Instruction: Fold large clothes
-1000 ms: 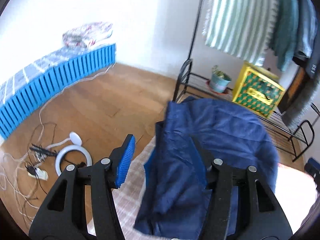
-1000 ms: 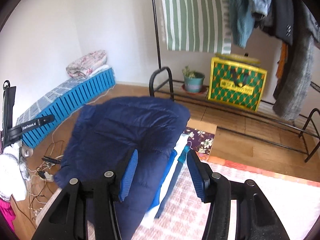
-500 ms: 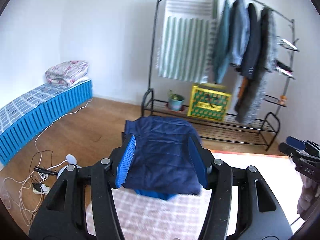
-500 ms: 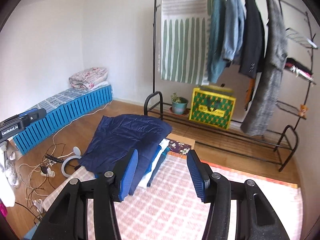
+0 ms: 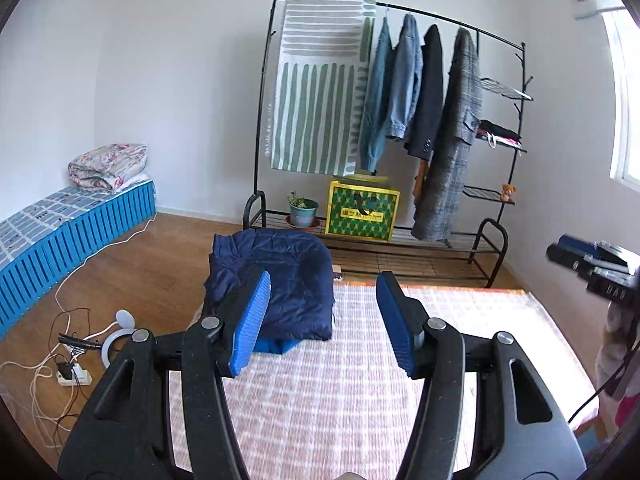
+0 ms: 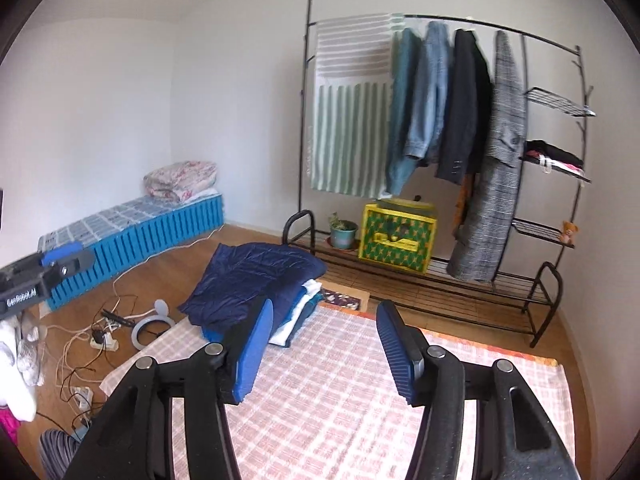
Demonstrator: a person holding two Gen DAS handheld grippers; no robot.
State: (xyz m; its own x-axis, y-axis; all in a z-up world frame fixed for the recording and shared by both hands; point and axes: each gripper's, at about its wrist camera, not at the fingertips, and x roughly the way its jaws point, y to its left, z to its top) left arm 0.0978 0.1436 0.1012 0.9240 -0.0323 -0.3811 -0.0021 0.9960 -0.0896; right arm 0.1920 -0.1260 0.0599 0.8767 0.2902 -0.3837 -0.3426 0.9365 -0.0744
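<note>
Item: folded navy quilted jacket (image 5: 276, 280), topmost of a small stack of folded clothes (image 6: 298, 312) at the far left corner of the pink checked rug (image 5: 360, 392).

Left claw (image 5: 322, 320): jaws opening, nothing between the blue pads; I hold it above the rug, the jacket ahead and slightly left of its line.

Right claw (image 6: 324, 342): jaws opening, likewise empty; the stack lies ahead and well to its left.

Nearer hand: my left, by my reading.

Jacket's long axis: runs away from me toward the clothes rack (image 6: 440, 264).

Status: this piece looks done, I judge. Next candidates hang on the rack: two denim jackets (image 6: 416, 104), dark blazer (image 6: 464, 108), grey plaid coat (image 6: 496, 160), all well beyond both claws.
</note>
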